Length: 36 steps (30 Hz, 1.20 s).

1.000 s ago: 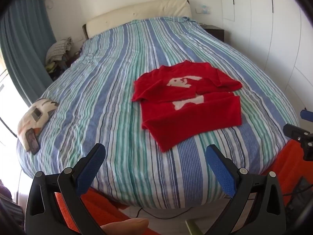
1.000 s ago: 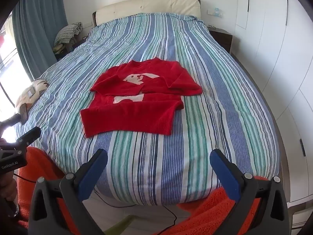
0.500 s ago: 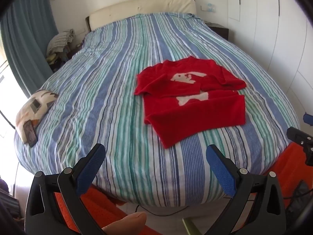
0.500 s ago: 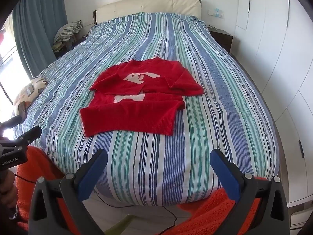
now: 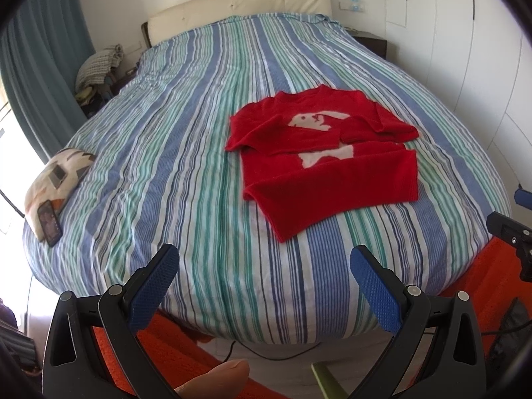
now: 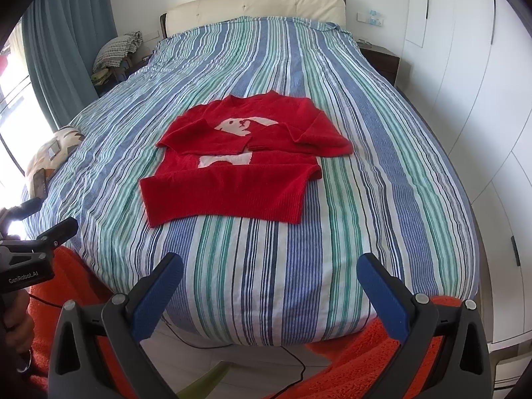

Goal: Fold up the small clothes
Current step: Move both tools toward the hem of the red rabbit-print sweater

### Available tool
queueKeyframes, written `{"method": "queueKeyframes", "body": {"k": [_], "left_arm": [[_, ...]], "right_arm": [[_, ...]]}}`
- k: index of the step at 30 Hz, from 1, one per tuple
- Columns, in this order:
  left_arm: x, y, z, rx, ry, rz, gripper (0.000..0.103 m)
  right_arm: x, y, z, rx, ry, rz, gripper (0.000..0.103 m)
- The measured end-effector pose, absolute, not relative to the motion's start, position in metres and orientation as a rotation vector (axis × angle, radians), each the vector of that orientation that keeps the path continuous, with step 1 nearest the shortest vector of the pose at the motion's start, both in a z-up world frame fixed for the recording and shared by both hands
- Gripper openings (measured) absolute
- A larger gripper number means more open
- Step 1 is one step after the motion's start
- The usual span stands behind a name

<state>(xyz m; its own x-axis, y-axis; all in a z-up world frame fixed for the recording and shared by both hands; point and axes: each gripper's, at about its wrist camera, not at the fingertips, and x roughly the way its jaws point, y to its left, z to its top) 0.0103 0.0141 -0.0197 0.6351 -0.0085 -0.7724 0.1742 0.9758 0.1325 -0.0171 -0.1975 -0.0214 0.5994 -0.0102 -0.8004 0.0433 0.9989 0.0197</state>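
Mid-fold: red knitted sweater with a white animal motif (image 6: 229, 169) flat on the striped blue, green and white bedspread (image 6: 332, 259), sleeves already crossed over the chest. Left gripper (image 5: 264, 277) and right gripper (image 6: 269, 286) both spread wide, empty, at the near bed edge. Next, probably: pinch near hem corners, carry them far toward the collar. Cream headboard (image 6: 256, 6) far, teal curtain (image 6: 66, 50) left, white wardrobe doors (image 6: 465, 66) right.

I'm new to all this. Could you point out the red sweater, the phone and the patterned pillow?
red sweater (image 6: 229, 189): right wrist view, lower body of the knit.
phone (image 5: 50, 222): left wrist view, its dark screen.
patterned pillow (image 5: 63, 171): left wrist view, its top face.
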Motion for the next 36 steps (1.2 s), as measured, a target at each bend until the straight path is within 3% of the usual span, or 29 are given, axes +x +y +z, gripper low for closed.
{"method": "queueKeyframes", "body": {"k": [24,36], "left_arm": [[0.021,0.037,-0.037,0.140,0.947,-0.072,0.103],[0.052,0.047,-0.074,0.051,1.008,-0.184,0.103]], "right_arm": [[-0.017,-0.198,-0.029,0.055,0.941,-0.037,0.103],[-0.013,-0.223,-0.039,0.093,0.868,-0.052,0.103]]}}
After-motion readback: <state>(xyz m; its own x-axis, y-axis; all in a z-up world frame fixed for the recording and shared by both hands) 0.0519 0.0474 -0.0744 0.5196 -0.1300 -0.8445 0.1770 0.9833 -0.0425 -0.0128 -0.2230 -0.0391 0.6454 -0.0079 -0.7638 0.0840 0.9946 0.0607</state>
